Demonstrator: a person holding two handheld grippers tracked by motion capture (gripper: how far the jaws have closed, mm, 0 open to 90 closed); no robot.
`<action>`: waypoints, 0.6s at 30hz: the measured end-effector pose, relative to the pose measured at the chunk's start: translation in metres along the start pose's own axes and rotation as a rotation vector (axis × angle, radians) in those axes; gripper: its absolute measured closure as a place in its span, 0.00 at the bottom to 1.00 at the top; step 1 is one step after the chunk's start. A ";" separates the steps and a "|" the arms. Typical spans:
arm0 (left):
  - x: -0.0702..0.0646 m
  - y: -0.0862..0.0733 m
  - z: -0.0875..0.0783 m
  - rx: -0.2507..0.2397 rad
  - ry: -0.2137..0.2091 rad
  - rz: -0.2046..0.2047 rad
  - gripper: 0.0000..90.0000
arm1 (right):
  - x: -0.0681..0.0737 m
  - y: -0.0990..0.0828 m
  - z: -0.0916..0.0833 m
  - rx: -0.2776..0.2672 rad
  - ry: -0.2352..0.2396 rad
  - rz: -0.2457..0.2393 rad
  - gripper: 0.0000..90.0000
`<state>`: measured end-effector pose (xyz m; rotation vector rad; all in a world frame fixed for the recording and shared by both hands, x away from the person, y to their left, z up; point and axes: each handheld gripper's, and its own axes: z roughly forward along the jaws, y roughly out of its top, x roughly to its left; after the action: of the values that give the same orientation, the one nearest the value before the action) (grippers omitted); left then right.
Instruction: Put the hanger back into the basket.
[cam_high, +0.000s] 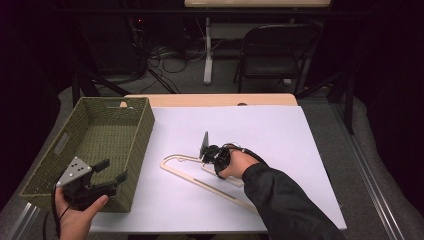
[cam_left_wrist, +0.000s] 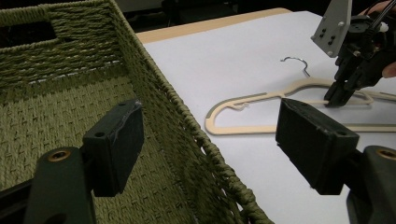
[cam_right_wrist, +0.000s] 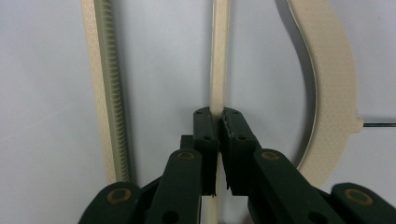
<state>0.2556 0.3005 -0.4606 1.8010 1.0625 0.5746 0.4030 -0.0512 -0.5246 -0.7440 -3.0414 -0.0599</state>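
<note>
A: Status of the right gripper (cam_right_wrist: 217, 123)?

B: I have its jaws clamped on the thin inner bar of the cream hanger (cam_high: 200, 176), which lies flat on the white sheet (cam_high: 280, 145), right of the woven basket (cam_high: 127, 150).

A: And the left gripper (cam_left_wrist: 210, 140)?

B: Jaws wide apart, holding nothing, straddling the basket's near right rim.

A: Procedure?

B: I judge a level, slow lift best; the thin bar could twist in the pads. Clear the rim before lowering.
</note>
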 end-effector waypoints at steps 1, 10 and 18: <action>0.000 0.000 0.000 0.000 -0.001 0.001 0.26 | 0.000 0.000 0.000 0.003 0.001 0.001 0.95; -0.001 0.000 0.000 -0.002 -0.003 0.000 0.26 | 0.001 -0.002 -0.001 0.012 -0.007 -0.018 0.95; -0.001 0.001 0.000 -0.003 -0.005 0.002 0.26 | 0.002 -0.004 -0.004 0.021 -0.006 -0.032 0.95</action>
<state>0.2554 0.2995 -0.4598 1.8005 1.0558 0.5723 0.3995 -0.0537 -0.5206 -0.6963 -3.0548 -0.0263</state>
